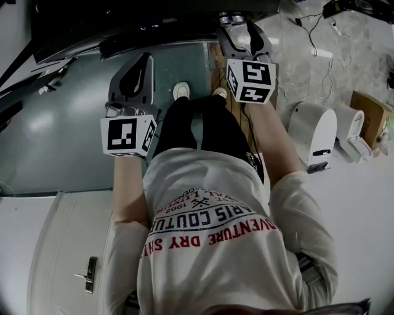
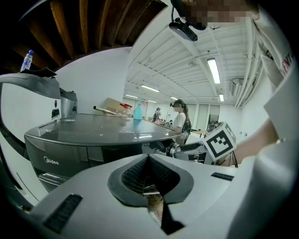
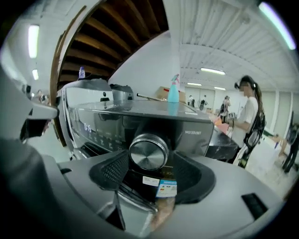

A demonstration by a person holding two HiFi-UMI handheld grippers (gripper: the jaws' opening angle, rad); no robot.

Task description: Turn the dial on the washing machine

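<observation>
Strip lights (image 2: 213,70) cross the white ceiling (image 2: 177,56) above the glossy grey washing machine (image 3: 140,116). Right gripper (image 3: 150,164) has its jaws apart around the dial (image 3: 148,151) at 12 o'clock; left gripper (image 2: 148,161) has them together, empty.

Pale floor (image 1: 363,203) bearing washing machine (image 1: 123,18), white appliances (image 1: 313,132), cardboard box (image 1: 369,114), loose cables (image 1: 315,38).

Our right claw (image 3: 150,163) stands with its jaws apart, and the round metal dial (image 3: 148,151) sits between the ribbed pads, closer to the left one. The dial is on the dark front panel of the washing machine (image 3: 117,121), with a lit display (image 3: 88,127) to its left and two stickers (image 3: 163,186) just below. A blue spray bottle (image 3: 173,91) stands on top. A person (image 3: 246,123) stands well off to the right.
</observation>
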